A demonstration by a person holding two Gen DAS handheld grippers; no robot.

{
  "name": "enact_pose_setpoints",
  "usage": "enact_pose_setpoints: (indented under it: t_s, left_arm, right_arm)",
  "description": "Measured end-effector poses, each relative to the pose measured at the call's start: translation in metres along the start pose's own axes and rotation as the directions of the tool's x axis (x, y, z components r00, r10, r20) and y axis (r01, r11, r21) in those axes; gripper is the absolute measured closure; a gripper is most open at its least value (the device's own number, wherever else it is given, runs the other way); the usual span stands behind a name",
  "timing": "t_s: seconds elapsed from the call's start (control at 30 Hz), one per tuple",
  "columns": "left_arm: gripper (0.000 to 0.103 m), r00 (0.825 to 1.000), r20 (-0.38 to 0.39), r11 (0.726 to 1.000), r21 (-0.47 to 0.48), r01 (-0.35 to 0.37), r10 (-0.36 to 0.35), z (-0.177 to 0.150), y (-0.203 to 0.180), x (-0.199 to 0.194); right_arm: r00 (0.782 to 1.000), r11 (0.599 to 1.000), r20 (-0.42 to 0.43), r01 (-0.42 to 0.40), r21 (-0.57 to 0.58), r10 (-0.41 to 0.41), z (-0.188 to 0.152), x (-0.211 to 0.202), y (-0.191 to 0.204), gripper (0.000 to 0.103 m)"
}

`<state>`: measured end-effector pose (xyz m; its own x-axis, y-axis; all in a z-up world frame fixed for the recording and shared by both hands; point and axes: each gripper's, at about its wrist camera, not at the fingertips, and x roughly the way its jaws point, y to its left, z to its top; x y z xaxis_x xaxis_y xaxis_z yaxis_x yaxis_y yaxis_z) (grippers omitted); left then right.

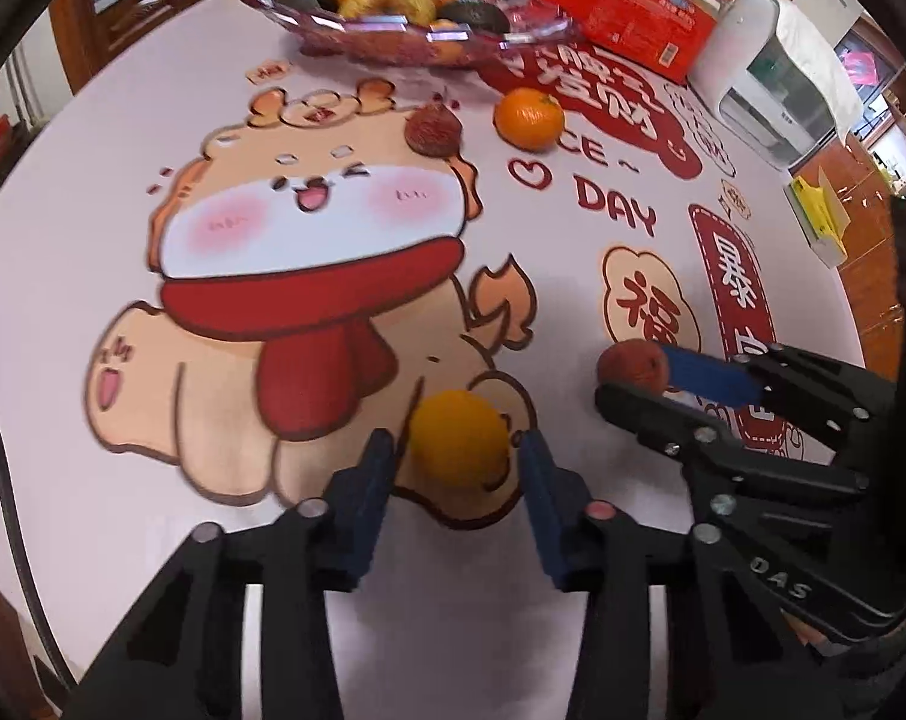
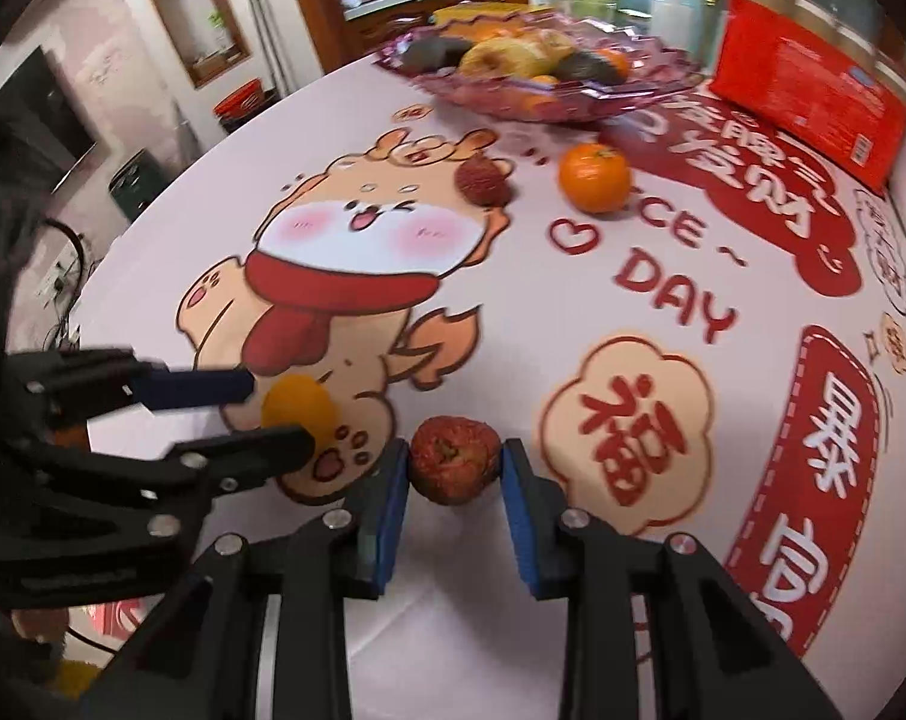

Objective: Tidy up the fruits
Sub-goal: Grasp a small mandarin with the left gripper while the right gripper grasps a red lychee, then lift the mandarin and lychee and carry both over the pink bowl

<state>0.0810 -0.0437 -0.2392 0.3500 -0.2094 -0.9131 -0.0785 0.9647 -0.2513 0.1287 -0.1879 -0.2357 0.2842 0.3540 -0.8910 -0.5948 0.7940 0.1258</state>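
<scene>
A small yellow-orange citrus fruit (image 1: pixel 459 441) rests on the printed tablecloth, and the blue pads of my left gripper (image 1: pixel 456 453) press on both its sides. The right wrist view shows that grip from the side, with the left gripper (image 2: pixel 273 414) coming in from the left. A red bumpy lychee (image 2: pixel 453 459) sits between the pads of my right gripper (image 2: pixel 454 462), which is shut on it. Farther back lie a second lychee (image 2: pixel 483 180) and a mandarin (image 2: pixel 594 177). A pink glass fruit bowl (image 2: pixel 651 99) with several fruits stands at the far edge.
A red package (image 1: pixel 633 18) leans behind the bowl. To its right stand a white appliance (image 1: pixel 777 96) and a yellow box (image 1: pixel 819 216) near the table's edge. The round table (image 1: pixel 63 210) carries a cartoon cloth. The two grippers sit close side by side.
</scene>
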Motion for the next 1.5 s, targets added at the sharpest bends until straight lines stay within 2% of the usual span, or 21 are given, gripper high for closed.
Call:
enact_pose_setpoints:
  t_s: [0.1,0.23,0.37,0.47,0.7,0.9,1.03,1.13,1.33,1.5]
  left_arm:
    - [0.072,1.0,0.01,1.0,0.013,-0.013,0.013,0.0,-0.004,0.005]
    - [0.074,1.0,0.029,0.999,0.03,-0.012,0.011,0.001,-0.007,0.007]
    - [0.075,0.999,0.042,1.0,0.008,-0.012,0.012,0.002,-0.001,0.001]
    - [0.075,0.998,0.052,1.0,0.0,-0.023,0.023,0.003,0.003,-0.01]
    - [0.075,0.988,0.112,0.993,0.042,-0.112,0.107,0.02,0.008,-0.063]
    - [0.075,0.966,0.188,0.979,0.065,-0.195,0.18,0.054,0.02,-0.124]
    - [0.075,0.945,0.253,0.969,0.082,-0.234,0.207,0.086,0.031,-0.166]
    - [0.075,0.923,0.312,0.955,0.117,-0.273,0.225,0.116,0.036,-0.197]
    - [0.075,0.885,0.411,0.932,0.182,-0.314,0.218,0.167,0.037,-0.24]
    - [0.075,0.869,0.454,0.917,0.231,-0.325,0.194,0.212,0.032,-0.254]
  right_arm:
    - [1.0,1.0,0.004,0.005,0.015,-0.006,-0.002,-0.002,-0.003,0.072]
    - [1.0,1.0,0.002,0.014,0.022,-0.014,-0.005,-0.002,-0.003,0.072]
    - [1.0,1.0,-0.002,0.016,0.027,-0.016,-0.005,-0.005,-0.001,0.072]
    - [1.0,1.0,0.007,0.024,0.018,-0.024,0.0,-0.01,0.002,0.073]
    - [0.997,0.999,0.081,-0.009,0.035,0.006,0.03,-0.042,0.01,0.073]
    - [0.983,0.997,0.182,-0.042,0.059,0.03,0.068,-0.084,0.02,0.073]
    - [0.976,0.995,0.219,-0.037,0.097,0.015,0.095,-0.106,0.025,0.073]
    - [0.967,0.992,0.254,-0.001,0.128,-0.032,0.117,-0.126,0.028,0.073]
    - [0.934,0.981,0.337,0.062,0.185,-0.123,0.157,-0.168,0.024,0.073]
    - [0.9,0.966,0.396,0.084,0.246,-0.18,0.192,-0.193,0.013,0.073]
